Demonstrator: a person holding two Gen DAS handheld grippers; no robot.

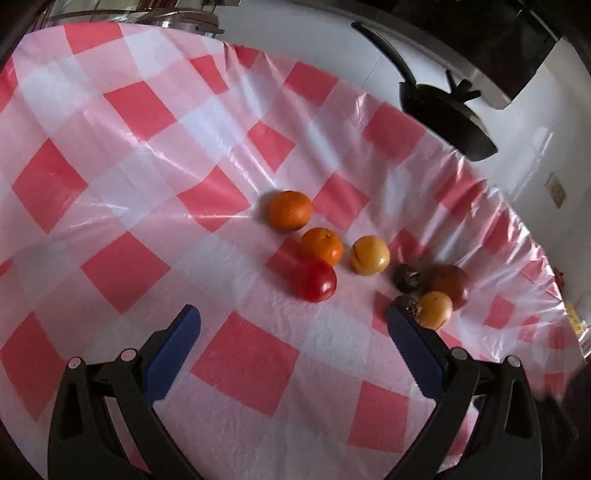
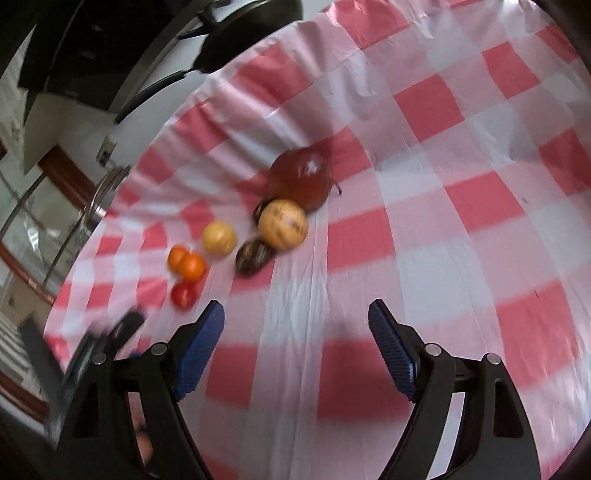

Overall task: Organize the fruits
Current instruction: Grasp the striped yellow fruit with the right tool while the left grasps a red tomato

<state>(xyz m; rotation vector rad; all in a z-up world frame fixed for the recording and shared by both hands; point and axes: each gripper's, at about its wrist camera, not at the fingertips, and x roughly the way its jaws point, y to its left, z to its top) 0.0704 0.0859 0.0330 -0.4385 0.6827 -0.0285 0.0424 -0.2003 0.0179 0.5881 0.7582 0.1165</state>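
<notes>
Several fruits lie in a loose cluster on the red-and-white checked tablecloth (image 1: 122, 273). Two oranges (image 1: 290, 210) (image 1: 320, 246) and a red fruit (image 1: 314, 280) sit together, with a pale yellow fruit (image 1: 370, 255) beside them. Further right are a large brown fruit (image 1: 448, 282), a tan fruit (image 1: 435, 309) and two small dark fruits (image 1: 407, 277). My left gripper (image 1: 293, 317) is open and empty, just short of the red fruit. My right gripper (image 2: 295, 314) is open and empty, a little back from the tan fruit (image 2: 282, 224), the brown fruit (image 2: 301, 177) and a dark fruit (image 2: 253, 255).
A black pan (image 1: 443, 114) rests on the white counter beyond the cloth's far edge. A glass lid (image 1: 147, 16) shows at the top left. The cloth's rim (image 1: 532, 251) falls away close behind the brown fruit. A blurred dark object (image 2: 110, 339) sits at the right wrist view's lower left.
</notes>
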